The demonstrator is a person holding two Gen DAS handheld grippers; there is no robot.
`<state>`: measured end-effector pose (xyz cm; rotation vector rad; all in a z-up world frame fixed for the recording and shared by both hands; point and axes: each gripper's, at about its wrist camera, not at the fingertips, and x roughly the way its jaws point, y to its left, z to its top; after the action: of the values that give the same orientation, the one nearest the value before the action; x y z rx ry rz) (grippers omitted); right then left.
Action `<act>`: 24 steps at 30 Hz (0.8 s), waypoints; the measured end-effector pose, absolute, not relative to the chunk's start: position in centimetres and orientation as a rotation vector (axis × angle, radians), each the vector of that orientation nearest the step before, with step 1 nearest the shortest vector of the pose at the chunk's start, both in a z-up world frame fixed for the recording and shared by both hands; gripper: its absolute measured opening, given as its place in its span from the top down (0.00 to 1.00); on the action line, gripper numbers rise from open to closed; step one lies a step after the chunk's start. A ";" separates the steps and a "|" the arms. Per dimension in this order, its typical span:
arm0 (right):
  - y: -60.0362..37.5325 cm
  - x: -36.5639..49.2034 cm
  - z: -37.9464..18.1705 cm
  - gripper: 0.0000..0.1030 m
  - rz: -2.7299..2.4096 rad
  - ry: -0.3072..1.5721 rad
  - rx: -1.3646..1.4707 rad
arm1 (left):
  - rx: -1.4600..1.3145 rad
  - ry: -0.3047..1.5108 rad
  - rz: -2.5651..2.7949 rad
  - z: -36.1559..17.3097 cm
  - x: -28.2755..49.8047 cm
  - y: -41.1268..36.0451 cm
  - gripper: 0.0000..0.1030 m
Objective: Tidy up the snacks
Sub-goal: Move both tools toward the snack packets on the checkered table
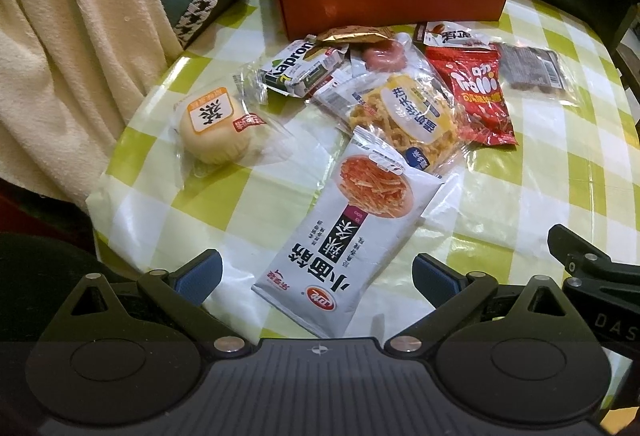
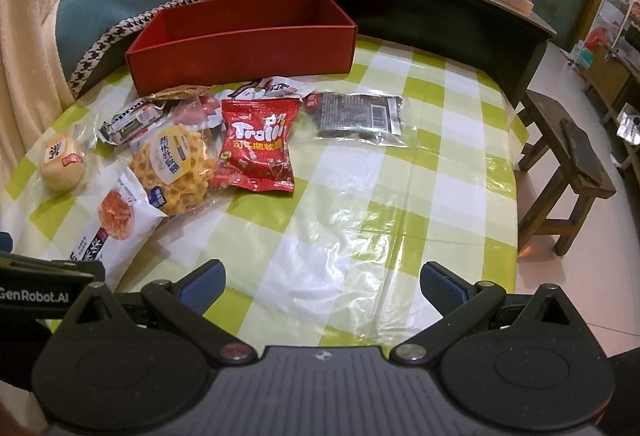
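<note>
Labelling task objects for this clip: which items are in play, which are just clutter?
In play:
open red cardboard box
white-grey noodle-snack pouch
red Trolli candy bag
round pale bun in clear wrap

Clutter:
cream towel
small wooden stool

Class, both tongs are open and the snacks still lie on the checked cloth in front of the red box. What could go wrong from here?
1. The snacks overlap: the white packet lies on the waffle bag, so lifting one may drag the other.
2. The tablecloth is a loose, wrinkled plastic sheet; the left tongs might pinch it along with a flat packet.
3. The wrapped bun looks soft and could be squashed.
</note>
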<state>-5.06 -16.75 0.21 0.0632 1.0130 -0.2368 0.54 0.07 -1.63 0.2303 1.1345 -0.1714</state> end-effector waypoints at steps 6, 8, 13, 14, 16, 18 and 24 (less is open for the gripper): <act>-16.7 -4.9 0.0 0.00 -0.234 1.024 0.062 | 0.232 1.141 -0.175 -1.8 0.6 0.0 0.01; -16.7 -4.9 0.0 0.00 -0.233 1.026 0.061 | 0.232 1.144 -0.178 -1.8 0.6 0.0 0.01; -16.7 -4.8 -0.1 0.00 -0.232 1.031 0.062 | 0.235 1.149 -0.182 -1.9 0.6 -0.1 0.01; -16.7 -4.8 -0.2 0.00 -0.231 1.033 0.062 | 0.235 1.150 -0.182 -2.0 0.6 -0.1 0.01; -16.7 -4.7 -0.2 0.00 -0.231 1.035 0.061 | 0.234 1.151 -0.183 -2.0 0.6 -0.1 0.01; -16.7 -4.7 -0.2 0.00 -0.230 1.037 0.061 | 0.235 1.152 -0.184 -2.1 0.7 -0.1 0.01; -16.6 -4.7 -0.5 0.00 -0.227 1.046 0.059 | 0.236 1.159 -0.187 -2.3 0.7 0.0 0.01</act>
<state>-4.66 -16.56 -0.46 0.0592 1.0460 -0.2268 0.72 -0.04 -2.28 0.2361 1.1588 -0.1865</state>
